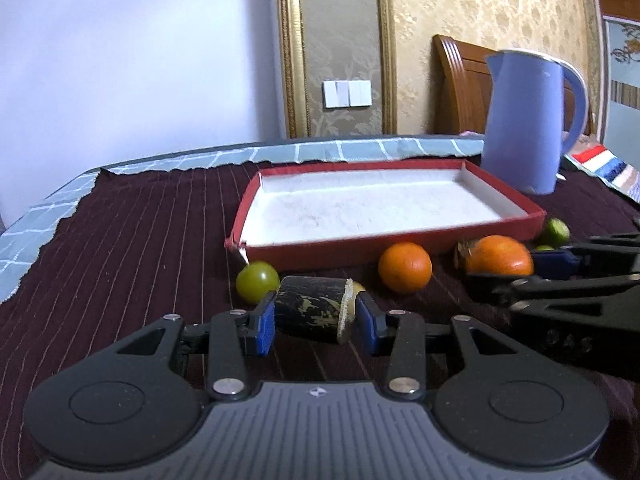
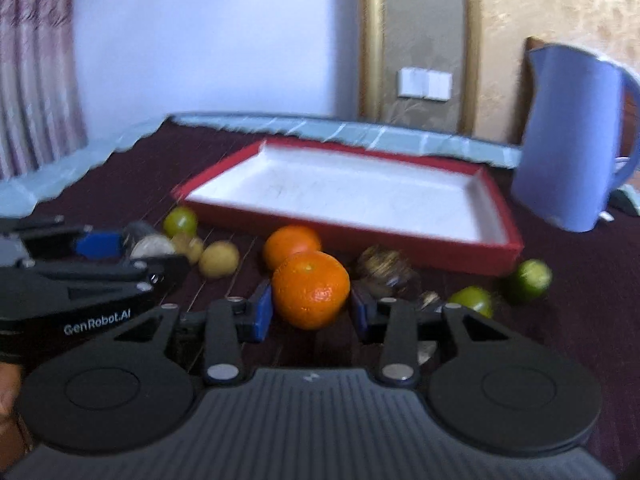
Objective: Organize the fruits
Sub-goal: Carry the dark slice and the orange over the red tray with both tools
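My left gripper [image 1: 316,320] is shut on a short dark sugarcane piece [image 1: 312,308], its blue pads against both ends. A green fruit [image 1: 257,281] and an orange [image 1: 405,267] lie just beyond it, in front of the red tray [image 1: 440,244], which is white inside and empty. My right gripper [image 2: 312,304] is shut on another orange [image 2: 311,288]; it also shows in the left wrist view [image 1: 500,260]. A second orange [image 2: 292,245], two yellowish fruits [image 2: 219,264], a dark fruit [image 2: 382,268] and green limes [image 2: 529,280] lie around it.
A blue kettle [image 1: 528,120] stands at the tray's far right corner. A wooden chair [image 1: 456,88] is behind the table. The dark striped cloth [image 1: 140,240] covers the table, with a checked cloth [image 1: 40,216] along the far and left edges.
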`<state>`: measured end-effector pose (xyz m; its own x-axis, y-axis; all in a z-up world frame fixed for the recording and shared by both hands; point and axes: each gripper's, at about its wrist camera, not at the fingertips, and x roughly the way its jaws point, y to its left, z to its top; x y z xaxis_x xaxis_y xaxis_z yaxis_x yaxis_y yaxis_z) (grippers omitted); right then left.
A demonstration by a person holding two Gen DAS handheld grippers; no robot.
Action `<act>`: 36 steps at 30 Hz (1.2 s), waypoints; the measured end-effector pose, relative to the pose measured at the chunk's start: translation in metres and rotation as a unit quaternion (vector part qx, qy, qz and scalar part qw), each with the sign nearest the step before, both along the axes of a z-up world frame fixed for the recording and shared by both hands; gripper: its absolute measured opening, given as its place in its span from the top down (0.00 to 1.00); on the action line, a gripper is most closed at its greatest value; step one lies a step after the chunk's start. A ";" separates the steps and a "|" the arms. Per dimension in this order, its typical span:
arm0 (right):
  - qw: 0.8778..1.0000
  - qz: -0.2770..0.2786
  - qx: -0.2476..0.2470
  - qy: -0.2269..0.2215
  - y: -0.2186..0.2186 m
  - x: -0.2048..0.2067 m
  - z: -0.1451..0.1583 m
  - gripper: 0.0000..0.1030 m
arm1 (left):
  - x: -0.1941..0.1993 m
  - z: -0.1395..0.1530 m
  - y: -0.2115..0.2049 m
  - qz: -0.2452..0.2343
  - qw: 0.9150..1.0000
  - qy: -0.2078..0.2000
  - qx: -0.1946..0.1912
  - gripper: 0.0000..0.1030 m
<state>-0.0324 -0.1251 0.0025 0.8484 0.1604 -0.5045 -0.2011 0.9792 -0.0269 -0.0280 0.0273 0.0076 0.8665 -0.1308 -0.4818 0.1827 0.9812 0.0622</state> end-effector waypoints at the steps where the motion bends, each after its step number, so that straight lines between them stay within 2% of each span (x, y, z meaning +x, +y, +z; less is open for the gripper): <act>1: 1.000 -0.010 0.002 -0.006 -0.003 0.000 0.003 0.63 | 0.003 0.002 -0.001 0.005 1.000 -0.001 0.000 0.60; 5: 0.999 -0.044 0.016 -0.010 -0.023 0.006 0.010 0.63 | 0.017 0.009 -0.006 0.013 1.000 0.005 -0.004 0.60; 16: 0.996 -0.079 0.027 -0.033 -0.041 0.028 0.025 0.63 | 0.046 0.021 -0.028 0.016 1.000 0.009 -0.003 0.60; 36: 0.995 -0.096 0.006 -0.020 -0.052 0.078 0.026 0.63 | 0.088 0.024 -0.053 0.026 0.999 0.012 0.023 0.60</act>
<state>0.0455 -0.1774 0.0284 0.8837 -0.0009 -0.4680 -0.0089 0.9998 -0.0186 0.0597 -0.0257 0.0319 0.8593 -0.0627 -0.5076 0.1335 0.9855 0.1044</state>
